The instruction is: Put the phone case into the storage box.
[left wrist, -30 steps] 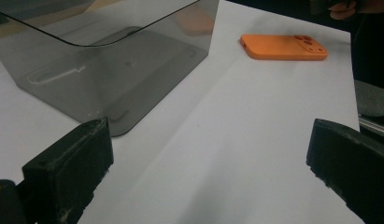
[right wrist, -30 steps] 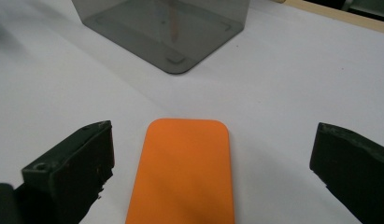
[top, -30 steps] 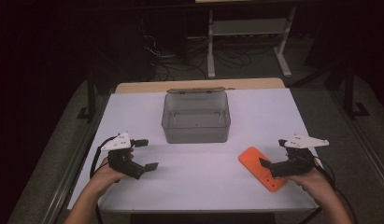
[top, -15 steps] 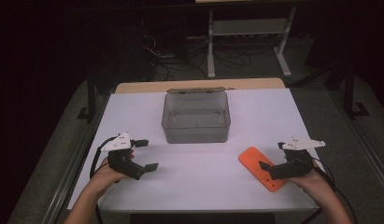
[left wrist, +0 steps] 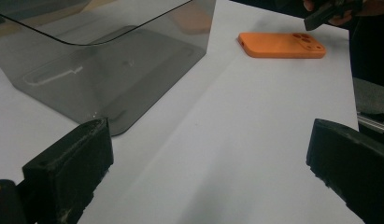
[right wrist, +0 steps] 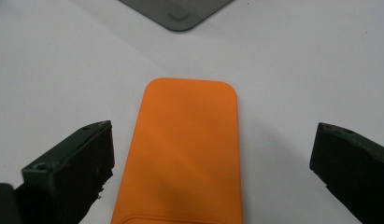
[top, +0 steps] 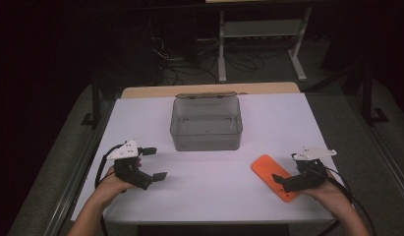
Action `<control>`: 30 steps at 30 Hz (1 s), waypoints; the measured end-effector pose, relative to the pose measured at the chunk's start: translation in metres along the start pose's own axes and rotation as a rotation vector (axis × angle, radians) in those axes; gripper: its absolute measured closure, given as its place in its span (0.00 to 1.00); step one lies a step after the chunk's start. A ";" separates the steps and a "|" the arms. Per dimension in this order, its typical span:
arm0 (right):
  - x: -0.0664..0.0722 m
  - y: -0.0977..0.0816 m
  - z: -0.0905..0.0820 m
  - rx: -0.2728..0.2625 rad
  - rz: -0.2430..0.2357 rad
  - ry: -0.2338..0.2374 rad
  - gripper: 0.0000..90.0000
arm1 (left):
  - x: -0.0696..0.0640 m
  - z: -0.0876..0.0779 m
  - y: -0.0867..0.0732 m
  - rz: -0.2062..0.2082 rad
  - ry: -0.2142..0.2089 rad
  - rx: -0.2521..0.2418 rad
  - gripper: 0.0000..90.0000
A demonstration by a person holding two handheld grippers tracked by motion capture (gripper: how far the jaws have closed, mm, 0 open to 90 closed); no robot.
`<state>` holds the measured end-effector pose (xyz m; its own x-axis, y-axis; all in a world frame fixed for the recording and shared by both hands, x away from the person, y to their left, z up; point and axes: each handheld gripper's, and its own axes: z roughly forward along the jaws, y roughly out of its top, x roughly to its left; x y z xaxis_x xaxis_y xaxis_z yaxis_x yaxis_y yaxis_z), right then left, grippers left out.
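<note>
From above, the white table (top: 209,196) carries a clear grey box (top: 206,124) near its middle, with an orange phone (top: 272,176) lying flat toward the near right corner; the left gripper (top: 153,163) sits near the near left corner in the person's left hand (top: 111,179), well apart from the phone, and the right gripper (top: 279,179) is held by the right hand (top: 332,189) at the phone's near right end, its dark jaws over or against that end, though the high view is too small to tell whether they touch it.

The left gripper view gives what the high view cannot: the box wall is see-through and tinted, with a flat bottom showing through it, and the phone's upturned side bears a cluster of round camera holes at its far end, beside the right hand and its gripper; the left gripper's own jaws stand wide apart with only bare table between them, the box just ahead of the left jaw.

The right gripper view brings the phone close; it lies lengthwise between the two jaws, its rounded far end pointing toward a corner of the box; the jaws are spread wide, one on each side of the phone; the left jaw is just beside the phone's edge, the right jaw clearly apart from it; nothing is gripped.
</note>
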<state>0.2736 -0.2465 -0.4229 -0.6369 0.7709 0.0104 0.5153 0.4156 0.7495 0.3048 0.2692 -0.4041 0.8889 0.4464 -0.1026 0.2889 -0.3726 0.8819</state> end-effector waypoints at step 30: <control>0.005 -0.010 0.016 0.182 -0.033 0.037 0.00 | 0.000 0.001 0.000 0.001 -0.002 0.005 0.00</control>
<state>0.2743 -0.2397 -0.4410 -0.6744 0.7382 0.0147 0.5868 0.5238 0.6175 0.3050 0.2688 -0.4048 0.8897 0.4448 -0.1026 0.2900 -0.3770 0.8796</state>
